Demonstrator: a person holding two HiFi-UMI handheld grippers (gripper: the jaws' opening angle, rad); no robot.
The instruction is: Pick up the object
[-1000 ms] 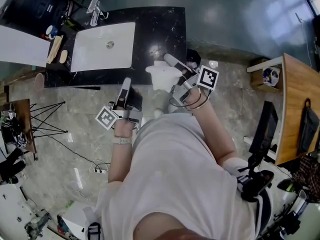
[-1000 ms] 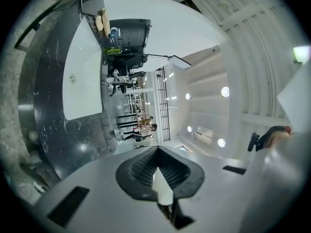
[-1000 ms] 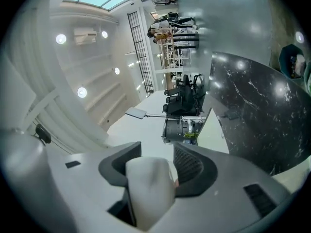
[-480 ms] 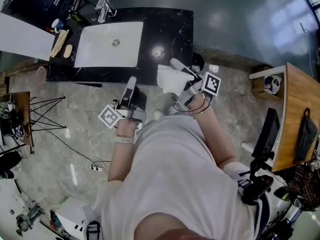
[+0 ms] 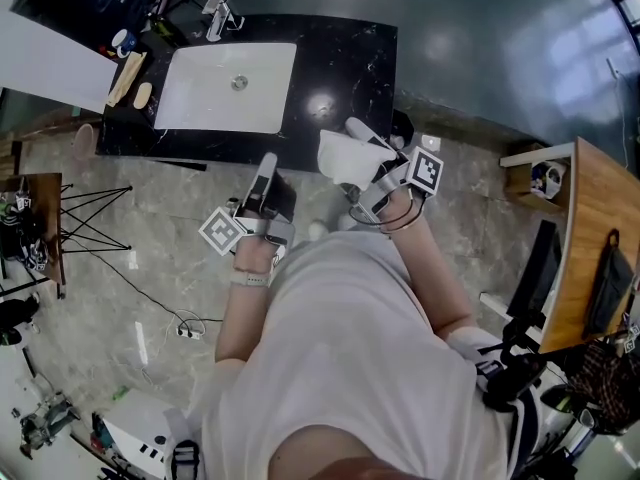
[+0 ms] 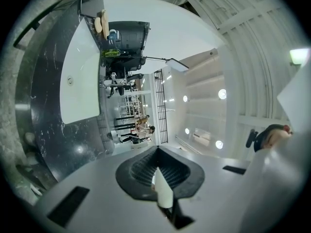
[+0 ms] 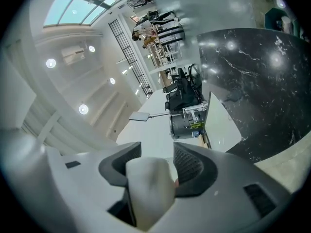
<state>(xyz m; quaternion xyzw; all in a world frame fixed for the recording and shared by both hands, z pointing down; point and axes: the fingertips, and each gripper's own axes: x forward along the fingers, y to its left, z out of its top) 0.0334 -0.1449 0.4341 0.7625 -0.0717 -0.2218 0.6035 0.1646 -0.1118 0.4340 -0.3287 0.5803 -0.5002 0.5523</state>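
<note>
A white cloth (image 5: pixel 343 158) hangs in front of the black counter's near edge, with my right gripper (image 5: pixel 362 148) shut on it. In the right gripper view the cloth (image 7: pixel 148 188) bulges between the two dark pads of the right gripper (image 7: pixel 158 164). My left gripper (image 5: pixel 265 176) is held lower left of it, over the floor and pointing at the counter. Its pads meet in the left gripper view, where the left gripper (image 6: pixel 156 171) shows only a thin white sliver (image 6: pixel 163 193) in the seam. I cannot tell what that sliver is.
The black marble counter (image 5: pixel 345 58) carries a white sink (image 5: pixel 195 103) with a faucet (image 5: pixel 220 10); a cup and wooden items lie at its left end (image 5: pixel 132 73). A black wire stand (image 5: pixel 90 228) is at left, a wooden desk (image 5: pixel 600 218) at right, cables (image 5: pixel 190 323) on the floor.
The whole head view has slid a little to the right and down. Both grippers keep their places relative to the counter, and the right one still holds the cloth.
</note>
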